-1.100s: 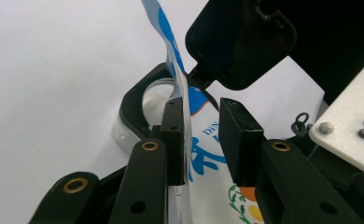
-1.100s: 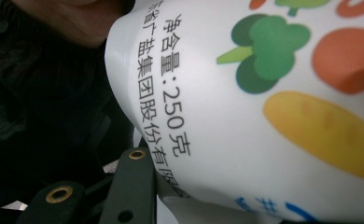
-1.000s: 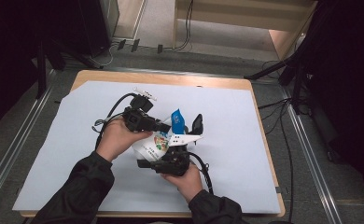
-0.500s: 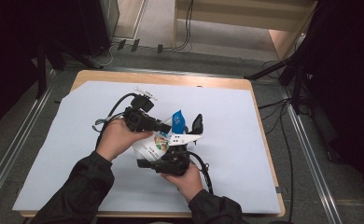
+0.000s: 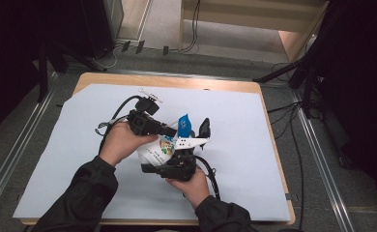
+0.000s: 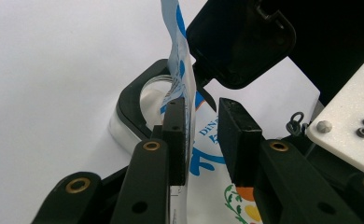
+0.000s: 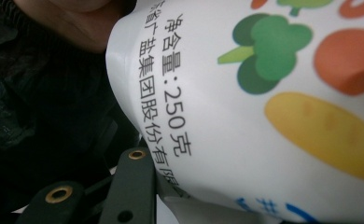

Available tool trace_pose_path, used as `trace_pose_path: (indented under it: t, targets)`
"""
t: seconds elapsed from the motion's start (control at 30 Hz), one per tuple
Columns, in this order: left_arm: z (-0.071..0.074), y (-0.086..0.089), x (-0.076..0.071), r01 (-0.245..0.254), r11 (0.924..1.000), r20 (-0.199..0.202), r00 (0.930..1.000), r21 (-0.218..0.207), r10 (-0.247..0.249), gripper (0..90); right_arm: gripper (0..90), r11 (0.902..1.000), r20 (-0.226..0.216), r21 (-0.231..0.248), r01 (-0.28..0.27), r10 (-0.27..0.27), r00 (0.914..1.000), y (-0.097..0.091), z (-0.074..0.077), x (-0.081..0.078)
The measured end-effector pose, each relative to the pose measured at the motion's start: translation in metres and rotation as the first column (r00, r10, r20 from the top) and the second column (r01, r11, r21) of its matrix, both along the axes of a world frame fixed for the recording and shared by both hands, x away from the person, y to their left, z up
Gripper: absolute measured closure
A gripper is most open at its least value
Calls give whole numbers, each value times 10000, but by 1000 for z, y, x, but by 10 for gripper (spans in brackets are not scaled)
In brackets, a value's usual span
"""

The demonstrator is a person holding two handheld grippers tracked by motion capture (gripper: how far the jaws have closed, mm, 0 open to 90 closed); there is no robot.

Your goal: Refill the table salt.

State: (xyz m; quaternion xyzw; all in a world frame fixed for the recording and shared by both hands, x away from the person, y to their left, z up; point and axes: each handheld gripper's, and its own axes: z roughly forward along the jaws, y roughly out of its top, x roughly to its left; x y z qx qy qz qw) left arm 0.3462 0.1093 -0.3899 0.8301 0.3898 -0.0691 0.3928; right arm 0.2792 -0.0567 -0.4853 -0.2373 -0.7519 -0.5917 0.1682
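A white bag (image 5: 160,147) printed with vegetables and a blue top sits between both grippers over the middle of the table. My left gripper (image 5: 174,131) reaches in from the left. Its jaws (image 6: 201,116) straddle the bag's blue-and-white top flap (image 6: 178,46), which lies against one pad, with a gap to the other. My right gripper (image 5: 191,135) comes from below and is shut on the bag's body (image 7: 264,93). One of its fingers (image 7: 132,182) presses the bag's lower edge. A clear container with a black rim (image 6: 138,100) stands just beyond the flap.
A white sheet (image 5: 244,145) covers the wooden table (image 5: 177,82). Cables trail from both grippers across the sheet. Metal rails and more cables run on the floor to the left and right of the table.
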Motion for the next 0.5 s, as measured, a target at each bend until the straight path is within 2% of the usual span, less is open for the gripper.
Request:
trace_pose_path:
  t: [0.17, 0.5]
  targets:
    - [0, 0, 1, -73, 10000, -155, 9999, -34, 73, 734, 679, 10000, 18, -18, 43, -43, 10000, 0, 0, 0]
    - [-2, -1, 2, -121, 9999, -200, 9997, 24, 122, 733, 659, 9999, -12, -107, 105, -105, 9999, 1, 0, 1]
